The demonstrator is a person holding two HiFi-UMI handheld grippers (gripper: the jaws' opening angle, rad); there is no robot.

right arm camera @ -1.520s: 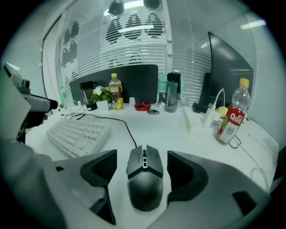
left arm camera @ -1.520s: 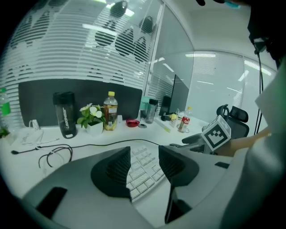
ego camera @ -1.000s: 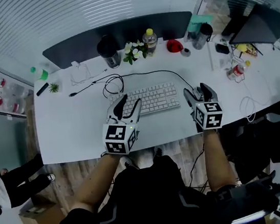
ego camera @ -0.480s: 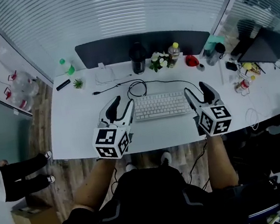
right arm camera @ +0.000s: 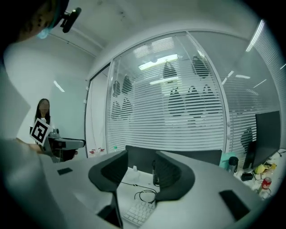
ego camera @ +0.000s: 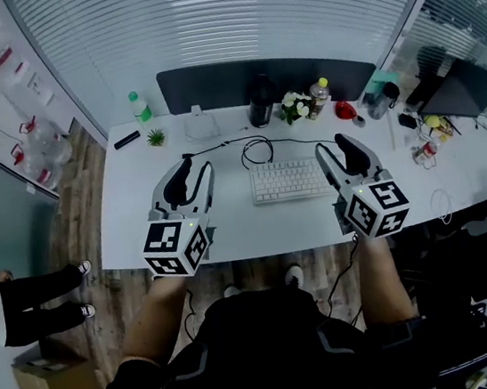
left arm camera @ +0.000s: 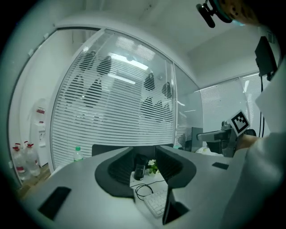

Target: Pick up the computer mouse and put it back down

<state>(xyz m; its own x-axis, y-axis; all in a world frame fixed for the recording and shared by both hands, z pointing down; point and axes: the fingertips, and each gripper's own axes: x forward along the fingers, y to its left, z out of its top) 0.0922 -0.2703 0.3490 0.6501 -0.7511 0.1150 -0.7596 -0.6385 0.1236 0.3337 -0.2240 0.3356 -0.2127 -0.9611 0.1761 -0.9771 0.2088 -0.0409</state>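
Our left gripper [ego camera: 193,166] hangs above the left part of the desk [ego camera: 137,204]. Its jaws have just been closing, but they stand partly apart with nothing between them. Through the gap we see only the far desk and the keyboard [ego camera: 291,179]. A looped cable [ego camera: 260,149] runs from behind the keyboard towards our right gripper [ego camera: 331,143], whose jaws have likewise just been closing and also stand partly apart and empty.

We cannot see the mouse in any view. Going by the cable, we judge that it lies right of the keyboard, hidden under the right gripper.

We expect it to be light and stiff, with a smooth, curved shell that could slip. We would take it across its two long sides, low down and near the middle. We would lift it only a little, because the cable may tug.
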